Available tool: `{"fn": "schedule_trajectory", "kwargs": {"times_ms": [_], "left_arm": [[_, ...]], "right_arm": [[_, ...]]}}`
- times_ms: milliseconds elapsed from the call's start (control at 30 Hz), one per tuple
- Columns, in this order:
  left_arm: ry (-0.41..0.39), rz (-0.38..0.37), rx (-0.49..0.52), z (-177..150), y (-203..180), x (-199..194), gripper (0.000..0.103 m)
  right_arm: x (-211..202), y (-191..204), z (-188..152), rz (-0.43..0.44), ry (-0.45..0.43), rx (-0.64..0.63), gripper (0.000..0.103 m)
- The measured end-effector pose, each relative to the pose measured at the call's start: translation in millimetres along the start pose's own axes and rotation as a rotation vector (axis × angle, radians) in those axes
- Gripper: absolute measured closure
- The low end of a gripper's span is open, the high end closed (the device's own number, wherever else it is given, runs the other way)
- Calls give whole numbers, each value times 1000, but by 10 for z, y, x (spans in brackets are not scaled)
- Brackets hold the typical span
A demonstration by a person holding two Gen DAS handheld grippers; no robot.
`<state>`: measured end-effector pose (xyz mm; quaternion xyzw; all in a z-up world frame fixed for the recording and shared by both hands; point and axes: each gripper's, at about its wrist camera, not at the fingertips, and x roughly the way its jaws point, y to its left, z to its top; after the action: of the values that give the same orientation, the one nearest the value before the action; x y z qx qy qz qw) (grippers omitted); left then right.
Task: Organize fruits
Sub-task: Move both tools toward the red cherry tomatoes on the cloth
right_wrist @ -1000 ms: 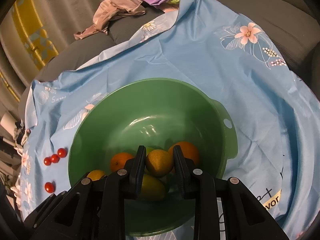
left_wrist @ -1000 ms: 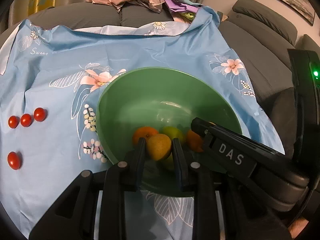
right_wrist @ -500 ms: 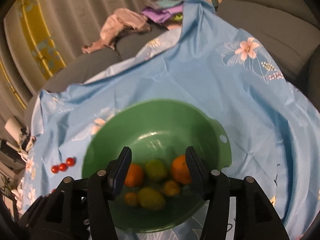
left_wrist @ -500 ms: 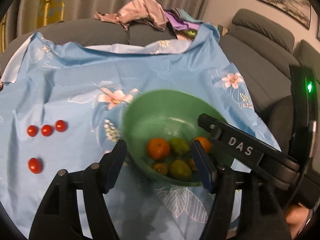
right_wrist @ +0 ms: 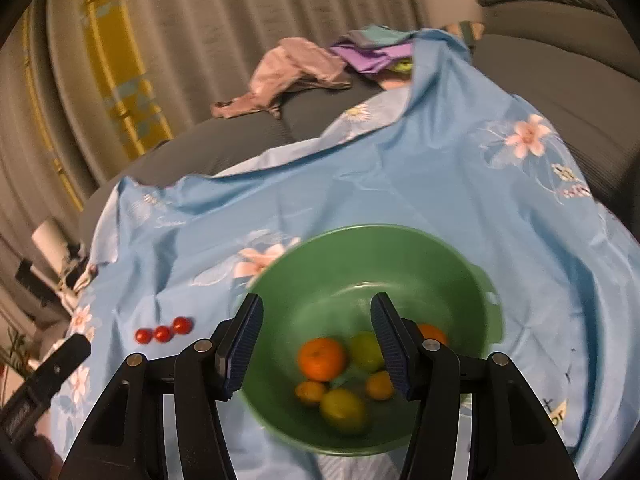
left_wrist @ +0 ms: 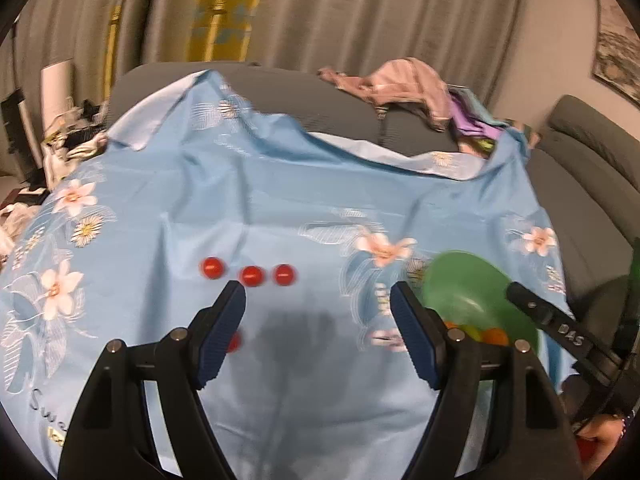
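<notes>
**A:** Nearest you, your left tool (left_wrist: pixel 316 320) stands released, jaws spread wide with nothing between them. One red cherry tomato (left_wrist: pixel 234 342) peeks out just behind its left finger, resting on the blue floral cloth (left_wrist: pixel 280 200).

**B:** And my right tool (right_wrist: pixel 316 344)?

**A:** Also released and empty, hovering over the green bowl (right_wrist: pixel 400 248). Inside lie an orange (right_wrist: pixel 321 359), greenish-yellow citrus and smaller orange ones, loosely touching one another.

**B:** What should I expect from the tomatoes?

**A:** I'd judge them light, round, smooth and thin-skinned, so they will roll on the soft cloth and split if you squeeze hard. Take each across its widest part, pads on opposite sides, and close gently.

**B:** Farther out?

**A:** A row of three tomatoes (left_wrist: pixel 250 275) lies just beyond your left tool's tips, well apart from the bowl. Past the cloth's edge, crumpled clothes (left_wrist: pixel 396 86) lie on the grey sofa before the curtains.
</notes>
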<state>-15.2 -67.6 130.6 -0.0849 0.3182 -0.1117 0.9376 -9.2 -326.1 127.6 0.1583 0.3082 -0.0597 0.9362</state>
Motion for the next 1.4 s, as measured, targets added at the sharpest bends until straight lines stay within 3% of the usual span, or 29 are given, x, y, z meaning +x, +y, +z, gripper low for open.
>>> {"fn": "schedule_trajectory", "kwargs": {"times_ms": [133,433,833,967,1100,1200,1400], "left_arm": [[6,83,-15,-15,180,43,28],[34,121,-78,-6,481,68,28],[100,71,-156,-23,769,269,29],[151,60,-170,-53,813,441,30],[200,58,-183,-99,875,588,38],[237,59,-198,-134,920,704,44],[312,59,-211,-202,923,915,50]], "right_arm": [[76,157,-46,12,20,-41,46],[165,447,-156,48,54,-137,46],[261,946,-223,56,77,-283,46],[435,1190,-241,83,123,-347,46],[684,1442,-253,136,210,-403,46],[995,1566,-200,181,306,-385,46],[1531,1608,-188,201,403,-298,48]]}}
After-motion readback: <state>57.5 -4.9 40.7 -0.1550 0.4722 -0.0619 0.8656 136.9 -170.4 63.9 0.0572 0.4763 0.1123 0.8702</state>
